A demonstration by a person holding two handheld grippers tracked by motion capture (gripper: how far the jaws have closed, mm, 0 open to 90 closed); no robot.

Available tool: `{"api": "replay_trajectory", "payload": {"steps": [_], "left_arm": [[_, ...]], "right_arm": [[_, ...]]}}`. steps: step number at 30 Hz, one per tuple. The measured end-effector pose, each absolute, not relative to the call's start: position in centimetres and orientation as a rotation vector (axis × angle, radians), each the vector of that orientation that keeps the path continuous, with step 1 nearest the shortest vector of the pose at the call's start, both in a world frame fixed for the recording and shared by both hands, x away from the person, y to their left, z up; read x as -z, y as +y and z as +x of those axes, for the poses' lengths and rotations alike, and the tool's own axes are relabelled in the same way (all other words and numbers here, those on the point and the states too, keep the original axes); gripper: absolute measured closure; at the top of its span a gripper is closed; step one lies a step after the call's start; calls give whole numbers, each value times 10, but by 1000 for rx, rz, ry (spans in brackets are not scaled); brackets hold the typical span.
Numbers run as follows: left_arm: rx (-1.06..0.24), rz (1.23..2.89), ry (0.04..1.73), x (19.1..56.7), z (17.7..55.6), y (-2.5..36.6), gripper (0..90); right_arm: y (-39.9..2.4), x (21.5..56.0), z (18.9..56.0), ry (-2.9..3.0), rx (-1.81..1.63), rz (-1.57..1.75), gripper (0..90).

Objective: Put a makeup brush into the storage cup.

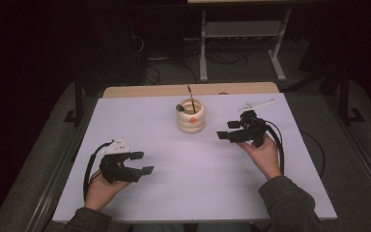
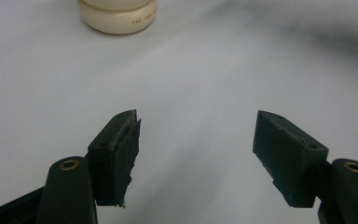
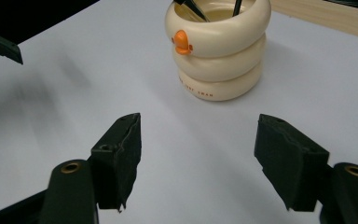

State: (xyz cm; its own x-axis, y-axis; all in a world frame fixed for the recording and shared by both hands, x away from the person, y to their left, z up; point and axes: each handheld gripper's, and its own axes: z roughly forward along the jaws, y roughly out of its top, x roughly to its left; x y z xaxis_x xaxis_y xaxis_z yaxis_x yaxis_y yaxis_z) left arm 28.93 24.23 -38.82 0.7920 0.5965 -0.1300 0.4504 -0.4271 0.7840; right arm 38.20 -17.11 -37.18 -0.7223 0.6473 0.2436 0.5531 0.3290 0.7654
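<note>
Nearest to you, your left tongs (image 1: 142, 163) sit low at the near left of the white surface (image 1: 198, 169), jaws spread wide with nothing between them, just bare surface under the pads (image 2: 126, 144). There's a grey three-cornered plate on top and a cable looping back toward your wrist. Nothing lies between them and the holder, it's a clean open stretch.

A bit farther out on the right, your right tongs (image 1: 227, 130) hover just beside the holder, jaws also spread and empty. From the right gripper view the pads (image 3: 126, 144) point toward the holder with only clear surface in the gap.

The cream ringed holder (image 1: 191, 116) stands upright in the far middle of the surface, three stacked rings with a little orange duck (image 3: 183, 42) on the top ring. A few dark pens or brushes (image 1: 191, 102) stick up out of it, leaning a bit.

Far right, past your right tongs, a small white bit (image 1: 256, 103) lies flat near the far edge; can't tell what it is. Beyond that, a wooden strip (image 1: 188, 90), then the dark floor and grey desk legs (image 1: 204, 48).
</note>
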Motion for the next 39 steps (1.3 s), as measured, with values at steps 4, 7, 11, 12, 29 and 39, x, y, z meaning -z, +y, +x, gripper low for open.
{"api": "replay_trajectory", "payload": {"steps": [4,7,11,12,29,39], "left_arm": [[-215,2092,773,388,290,243,307],[-213,2089,780,389,290,244,307],[-214,2094,776,389,291,244,306],[-214,2094,776,389,291,244,306],[-202,2091,785,392,292,244,306],[-209,2085,783,392,291,245,300]], "right_arm": [[-173,375,377,2483,-1354,1121,303],[-175,377,374,2483,-1362,1121,302],[-177,380,370,2481,-1372,1121,301],[-177,380,369,2486,-1366,1116,299],[-186,389,350,2495,-1375,1114,294],[-189,390,341,2497,-1378,1114,286]]}}
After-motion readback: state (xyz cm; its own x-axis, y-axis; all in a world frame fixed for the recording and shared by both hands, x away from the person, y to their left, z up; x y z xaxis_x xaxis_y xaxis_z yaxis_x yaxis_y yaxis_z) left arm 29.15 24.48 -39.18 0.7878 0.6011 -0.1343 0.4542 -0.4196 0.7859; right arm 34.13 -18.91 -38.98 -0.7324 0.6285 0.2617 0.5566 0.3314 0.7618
